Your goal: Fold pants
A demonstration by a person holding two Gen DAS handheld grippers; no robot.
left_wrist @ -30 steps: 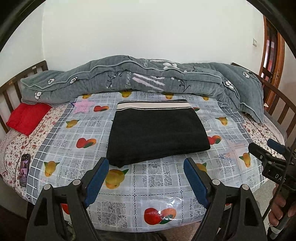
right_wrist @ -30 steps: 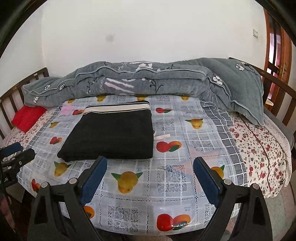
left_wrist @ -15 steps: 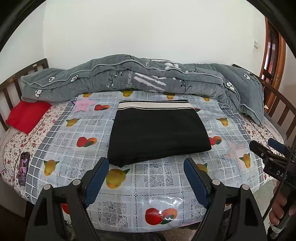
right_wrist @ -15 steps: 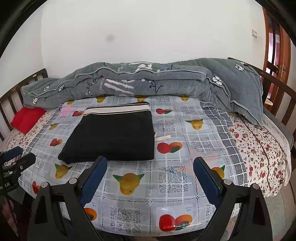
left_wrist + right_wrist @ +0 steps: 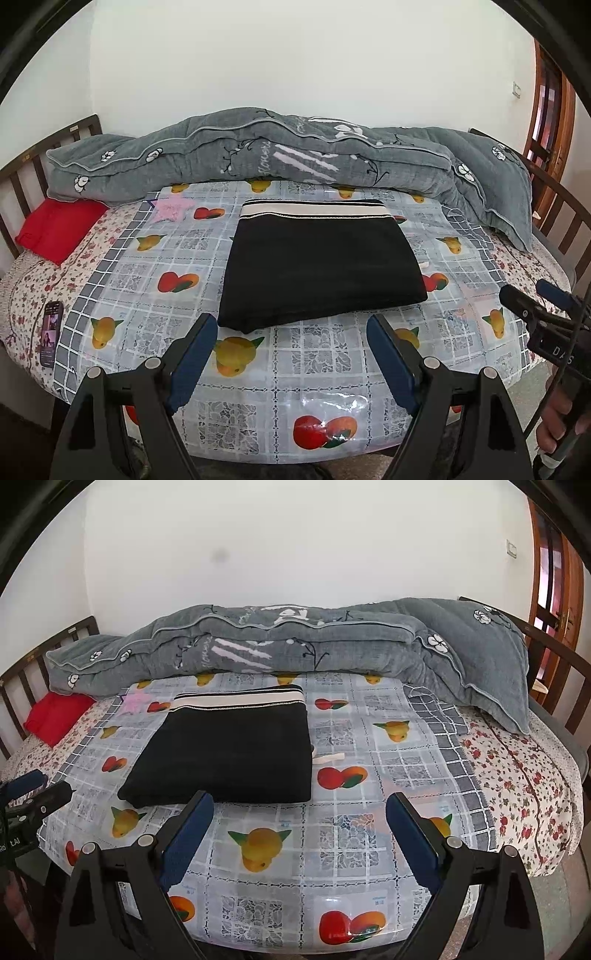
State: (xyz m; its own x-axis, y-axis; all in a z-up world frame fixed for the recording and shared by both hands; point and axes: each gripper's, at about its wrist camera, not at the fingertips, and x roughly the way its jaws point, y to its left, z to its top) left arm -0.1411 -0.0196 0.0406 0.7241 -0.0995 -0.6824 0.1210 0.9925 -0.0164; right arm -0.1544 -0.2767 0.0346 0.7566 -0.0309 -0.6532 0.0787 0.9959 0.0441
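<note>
Pants [image 5: 317, 266], black, folded into a neat rectangle, lying flat in the middle of the bed on the fruit-print plastic sheet [image 5: 295, 373]; pale striped waistband [image 5: 314, 211] at the far edge, toward the wall. Small white tag or strip [image 5: 328, 759] poking out at the pants' right side, touching the sheet.

Left gripper [image 5: 291, 341] low over the near edge of the bed, blue-padded fingers [image 5: 194, 363] spread wide, nothing between them, short of the pants' near fold. Right gripper [image 5: 300, 818] alongside, fingers [image 5: 415, 840] likewise spread wide and empty, aimed just right of the pants. Each gripper showing at the rim of the other's view; white lettering on the right one's body reading "DAS" [image 5: 561, 355], and a partial "AI" on the left one in the right wrist view, rest cut off. Part of a hand [image 5: 557, 417] wrapped on the right handle.

Grey quilt [image 5: 258, 158] with white flowers bunched along the wall, some script printed on it, too small to read. Red pillow [image 5: 59, 229] at far left. Phone [image 5: 51, 333] lying on the floral bedsheet near the left edge, screen lit, content unreadable. Wooden door [image 5: 554, 590] at far right.
</note>
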